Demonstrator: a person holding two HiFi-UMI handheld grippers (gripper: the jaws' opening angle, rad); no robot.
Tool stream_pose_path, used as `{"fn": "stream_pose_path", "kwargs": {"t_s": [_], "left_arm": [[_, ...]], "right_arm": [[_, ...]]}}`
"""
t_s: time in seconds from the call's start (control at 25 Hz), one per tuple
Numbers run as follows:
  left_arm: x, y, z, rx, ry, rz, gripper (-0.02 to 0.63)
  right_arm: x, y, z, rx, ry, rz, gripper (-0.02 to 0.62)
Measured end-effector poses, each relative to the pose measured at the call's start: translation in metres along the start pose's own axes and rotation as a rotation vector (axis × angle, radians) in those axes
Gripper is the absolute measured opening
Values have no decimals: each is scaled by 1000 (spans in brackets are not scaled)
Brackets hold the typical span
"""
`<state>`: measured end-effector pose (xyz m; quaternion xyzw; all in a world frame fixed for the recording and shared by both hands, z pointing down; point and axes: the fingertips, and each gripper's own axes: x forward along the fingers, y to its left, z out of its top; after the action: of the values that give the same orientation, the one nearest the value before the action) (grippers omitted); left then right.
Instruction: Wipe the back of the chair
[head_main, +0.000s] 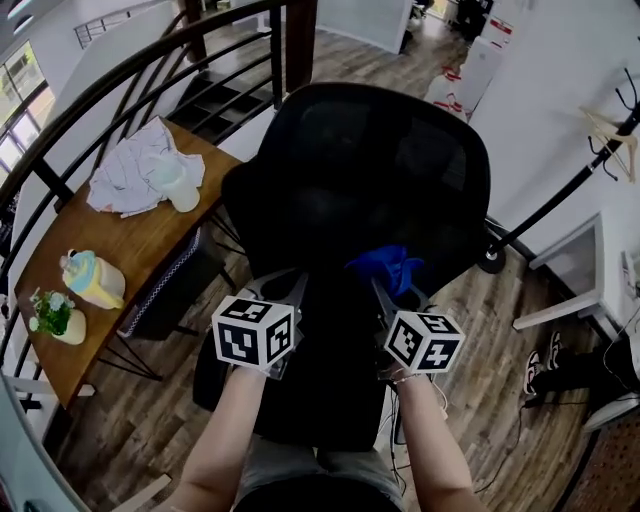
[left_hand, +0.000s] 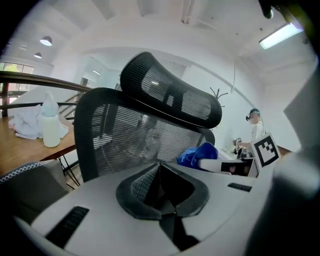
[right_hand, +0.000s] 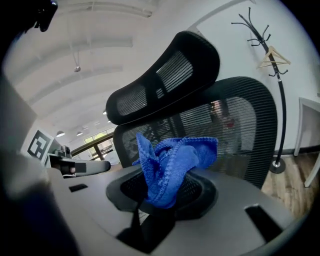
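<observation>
Chair back (head_main: 370, 170) of black mesh fills the middle of the head view. At its 6 o'clock edge the right hand-held gripper (head_main: 392, 292) carries a blue cloth (head_main: 388, 262), and the left hand-held gripper (head_main: 287, 288) sits near, at 7 o'clock. In the left gripper view the jaws are clenched together on nothing, with mesh ahead. In the right gripper view the jaws grasp the bunched cloth, with mesh just behind at 12 o'clock.

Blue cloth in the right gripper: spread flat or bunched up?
Bunched up: the blue knitted cloth stands in crumpled folds, pinched at its base by the right gripper.
</observation>
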<state>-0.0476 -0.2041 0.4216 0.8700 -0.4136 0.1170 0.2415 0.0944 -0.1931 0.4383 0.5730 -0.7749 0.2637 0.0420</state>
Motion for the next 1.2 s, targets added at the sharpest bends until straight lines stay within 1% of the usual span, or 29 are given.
{"fn": "stream_pose_path", "kwargs": {"t_s": [0.16,0.28,0.48,0.68,0.8,0.84,0.92,1.04,1.2], "left_arm": [[-20,29,-2,-26,-14,55,18],[-35,51,-4,-54,-29,99,18],[-55,83,-4,-90,-51,167,18],[-73,110,-8,-114,-56,224,18],[-81,122,-16,-134,-50,247,18],[-82,125,-18,-139,-45,249,18],[-81,128,-23,-143,-36,249,18],[-78,131,-25,-145,-28,244,18],[-71,127,-31,-146,-11,227,18]], "right_arm": [[30,53,-4,-42,24,104,146],[52,91,-14,-66,62,179,146],[78,154,-19,-109,92,322,146],[102,205,-22,-179,121,447,146],[115,226,-25,-224,141,510,146],[119,228,-28,-233,151,518,146],[130,223,-33,-238,173,496,146],[144,196,-39,-210,204,412,146],[143,154,-40,-155,208,317,146]]}}
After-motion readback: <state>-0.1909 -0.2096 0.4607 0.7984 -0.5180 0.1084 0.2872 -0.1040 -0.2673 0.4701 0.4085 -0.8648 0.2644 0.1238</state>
